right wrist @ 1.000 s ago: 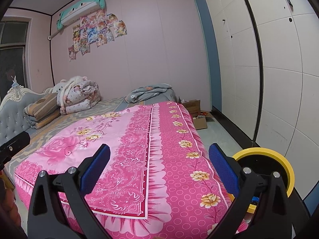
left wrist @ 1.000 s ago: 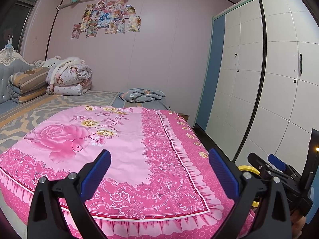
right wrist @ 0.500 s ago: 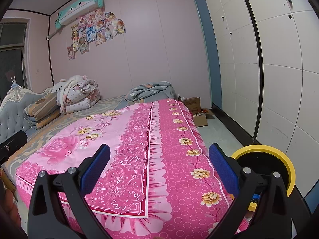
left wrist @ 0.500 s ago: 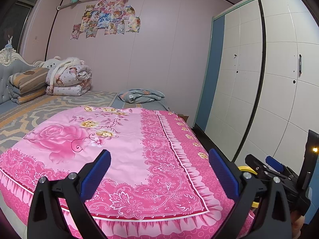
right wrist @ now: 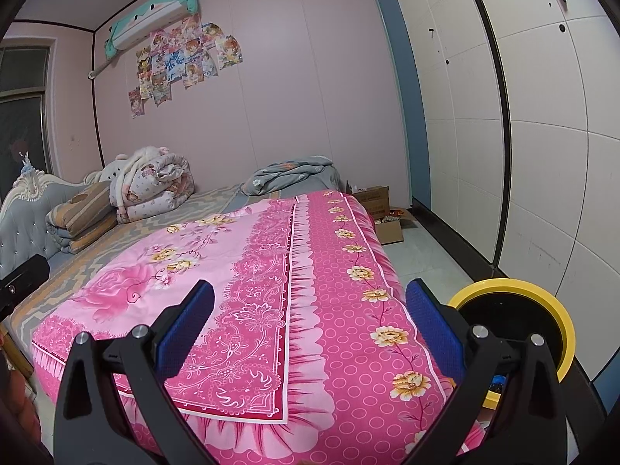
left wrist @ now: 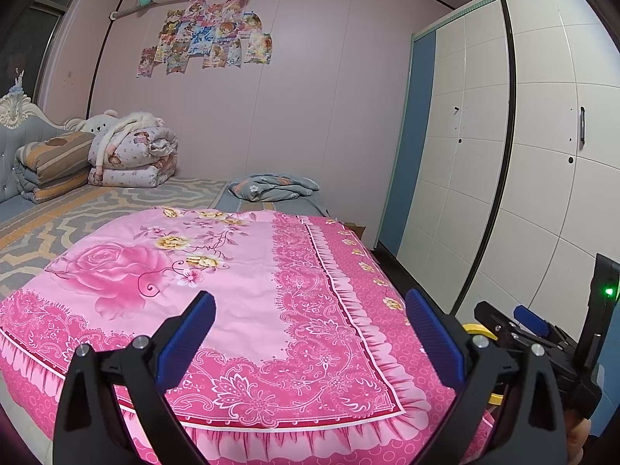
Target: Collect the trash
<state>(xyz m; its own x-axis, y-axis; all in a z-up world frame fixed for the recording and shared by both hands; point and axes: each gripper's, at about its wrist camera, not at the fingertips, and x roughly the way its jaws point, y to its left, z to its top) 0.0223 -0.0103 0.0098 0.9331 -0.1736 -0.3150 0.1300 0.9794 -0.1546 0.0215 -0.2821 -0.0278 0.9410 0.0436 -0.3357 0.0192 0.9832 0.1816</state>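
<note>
A yellow-rimmed bin (right wrist: 515, 317) with a dark inside stands on the floor beside the foot of the bed, to the right of my right gripper (right wrist: 310, 329). That gripper is open and holds nothing, hovering over the pink floral bedspread (right wrist: 271, 271). My left gripper (left wrist: 310, 333) is open too, empty, above the same bedspread (left wrist: 232, 290). In the left wrist view the right gripper's body (left wrist: 542, 341) shows at the far right, with a sliver of the bin's yellow rim (left wrist: 480, 329) behind it. No loose trash shows on the bed.
White wardrobe doors (right wrist: 523, 135) line the right side, leaving a narrow floor strip. Cardboard boxes (right wrist: 383, 213) with packets sit on the floor by the bed's far corner. Folded quilts (left wrist: 131, 155), pillows and a grey blanket (left wrist: 271, 186) lie at the far end.
Both views have shifted only slightly; in the right wrist view the yellow bin sits a little lower and nearer. Both grippers have stayed open.
</note>
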